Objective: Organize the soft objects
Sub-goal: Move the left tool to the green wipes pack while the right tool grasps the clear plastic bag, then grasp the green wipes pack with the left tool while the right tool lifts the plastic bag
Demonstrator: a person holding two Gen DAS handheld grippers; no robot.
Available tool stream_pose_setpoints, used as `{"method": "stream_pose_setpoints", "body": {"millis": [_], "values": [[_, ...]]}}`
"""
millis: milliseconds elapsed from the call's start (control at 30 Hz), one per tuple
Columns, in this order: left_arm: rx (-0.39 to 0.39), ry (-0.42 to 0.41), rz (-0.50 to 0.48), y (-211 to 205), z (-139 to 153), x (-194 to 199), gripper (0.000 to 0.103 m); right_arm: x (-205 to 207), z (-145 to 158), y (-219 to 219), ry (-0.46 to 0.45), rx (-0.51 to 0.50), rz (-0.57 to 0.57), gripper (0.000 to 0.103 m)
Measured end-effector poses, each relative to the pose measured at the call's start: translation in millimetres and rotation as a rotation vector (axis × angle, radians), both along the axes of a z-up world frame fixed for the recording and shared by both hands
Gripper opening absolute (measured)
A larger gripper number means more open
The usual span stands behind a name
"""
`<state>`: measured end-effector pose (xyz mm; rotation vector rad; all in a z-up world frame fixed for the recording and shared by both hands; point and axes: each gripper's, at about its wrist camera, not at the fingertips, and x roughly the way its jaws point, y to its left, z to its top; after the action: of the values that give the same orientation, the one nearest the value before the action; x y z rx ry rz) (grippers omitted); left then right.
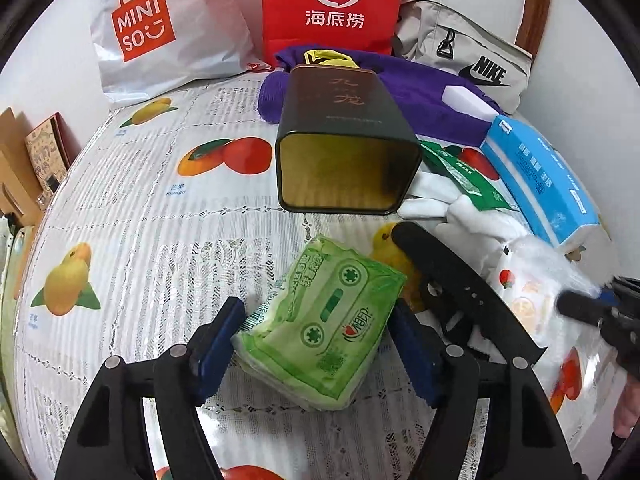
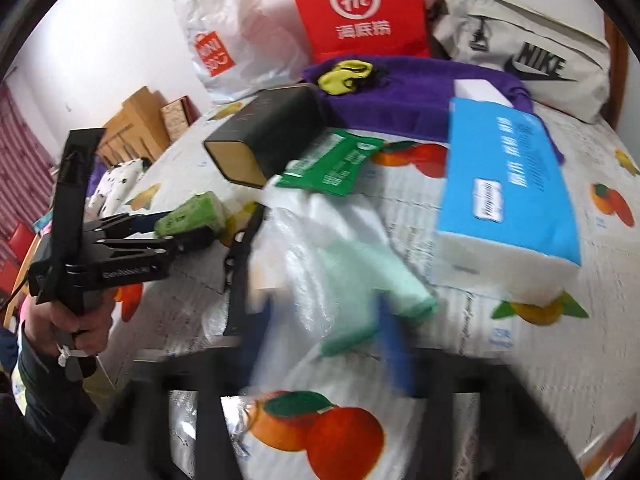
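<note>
L gripper (image 1: 314, 344) is clamped on 1 green tissue pack (image 1: 320, 328), blue pads pressing both long sides; pack sits low over the fruit-print tabletop (image 1: 140, 240), in front of the open mouth of 1 dark tin (image 1: 344, 144) lying on its side. From the right wrist view the same pack (image 2: 192, 212) shows at the tips of the L gripper (image 2: 188, 224), tin (image 2: 268, 132) just behind it.

R gripper (image 2: 324, 328) is badly blurred; a clear plastic bag (image 2: 304, 248) with something pale green inside lies between its fingers, but cannot tell if they're closed on it.

Other soft stuff, counted: 1 blue tissue box (image 1: 540, 180) at the right, 1 purple towel (image 1: 420, 96) behind the tin w/ 1 white block (image 1: 468, 100) on it and 1 yellow item (image 1: 328, 58) at its far end, 1 green sachet (image 1: 460, 168) beside the tin, 1 white glove (image 1: 460, 212) near it.

Back row by the wall: 1 white Miniso bag (image 1: 160, 28), 1 red Haidilao bag (image 1: 332, 4), 1 grey Nike bag (image 1: 472, 52). 1 black strap-like thing (image 1: 456, 292) lies just right of the pack.
</note>
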<state>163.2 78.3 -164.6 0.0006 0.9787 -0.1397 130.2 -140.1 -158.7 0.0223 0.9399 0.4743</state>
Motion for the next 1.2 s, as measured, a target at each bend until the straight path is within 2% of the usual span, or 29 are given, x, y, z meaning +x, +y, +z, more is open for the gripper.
{"method": "stream_pose_setpoints", "body": {"millis": [133,267,400,533,600,667,700,933,1067,1100,1200], "values": [[0.016,-0.005,0.008,-3,-1,-1,0.072,-12,12,-6,-0.069,-0.03,-0.002,0.006],[0.024,-0.008,0.014,-4,-1,-2,0.072,-22,20,-27,-0.084,-0.057,-0.039,0.006],[0.034,-0.01,0.018,-6,-2,-5,0.072,-28,16,-59,-0.068,-0.12,-0.132,0.006],[0.046,-0.015,0.021,-7,-3,-7,0.072,-27,2,-88,-0.009,-0.134,-0.195,0.009],[0.045,-0.015,0.023,-6,-3,-7,0.072,-30,-3,-94,-0.001,-0.131,-0.197,0.022],[0.043,-0.015,0.021,-6,-3,-7,0.072,-34,-6,-97,-0.011,-0.127,-0.191,0.071],[0.042,-0.015,0.019,-6,-3,-8,0.072,-36,-6,-96,-0.032,-0.129,-0.194,0.081],[0.039,-0.015,0.0,-11,-4,-11,0.077,-32,-17,-79,-0.062,-0.122,-0.097,0.086],[0.035,-0.013,-0.008,-11,-4,-12,0.078,-26,-28,-74,-0.055,-0.124,-0.066,0.092],[0.035,-0.013,-0.01,-11,-4,-12,0.079,-26,-29,-73,-0.059,-0.12,-0.052,0.098],[0.036,-0.012,-0.016,-12,-4,-12,0.08,-29,-29,-68,-0.056,-0.108,-0.002,0.1]]}}
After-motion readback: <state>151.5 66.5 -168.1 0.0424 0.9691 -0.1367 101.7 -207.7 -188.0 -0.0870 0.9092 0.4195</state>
